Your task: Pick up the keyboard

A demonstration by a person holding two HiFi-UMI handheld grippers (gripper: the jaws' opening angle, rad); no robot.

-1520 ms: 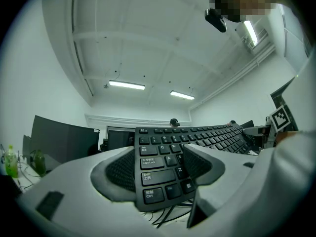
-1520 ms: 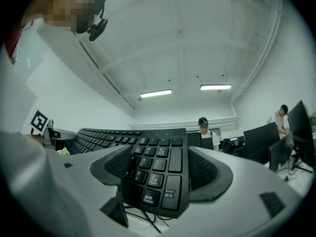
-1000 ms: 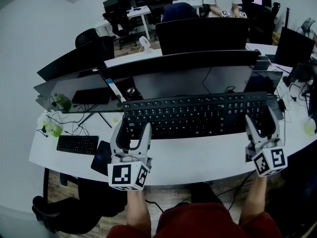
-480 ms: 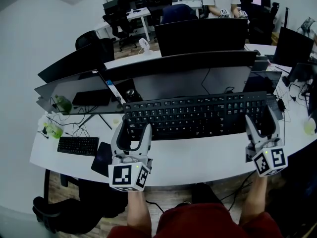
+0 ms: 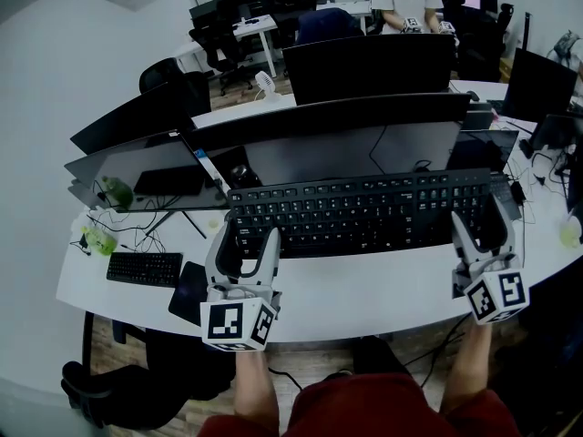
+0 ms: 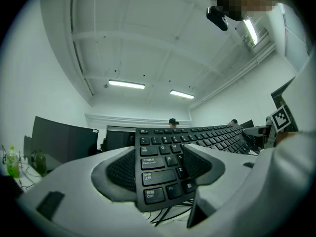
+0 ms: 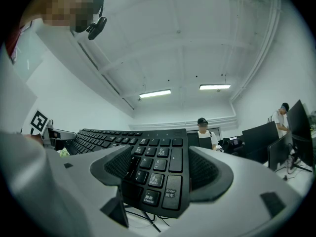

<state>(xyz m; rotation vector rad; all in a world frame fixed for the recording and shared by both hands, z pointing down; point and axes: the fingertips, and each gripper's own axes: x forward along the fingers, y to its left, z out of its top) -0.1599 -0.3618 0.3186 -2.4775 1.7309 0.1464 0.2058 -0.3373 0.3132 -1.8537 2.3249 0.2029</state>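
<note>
Both tools share one build: the left gripper (image 5: pixel 244 237) and the right gripper (image 5: pixel 481 222) are pale grey moulded shells, each with two curved fingers lined on the inside with black dimpled pads (image 6: pixel 121 172). A white cube (image 5: pixel 239 323) printed with black square markers sits at the rear of each. The person wears a dark red garment (image 5: pixel 364 408) over the lap and a black head camera (image 6: pixel 217 16) — forearms bare.

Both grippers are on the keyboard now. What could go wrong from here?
Each gripper pinches only an end: the left gripper at the Ctrl corner, the right gripper at the numpad, so the keyboard may slip or twist. Cables beneath it might snag. The monitor behind could be bumped.
</note>
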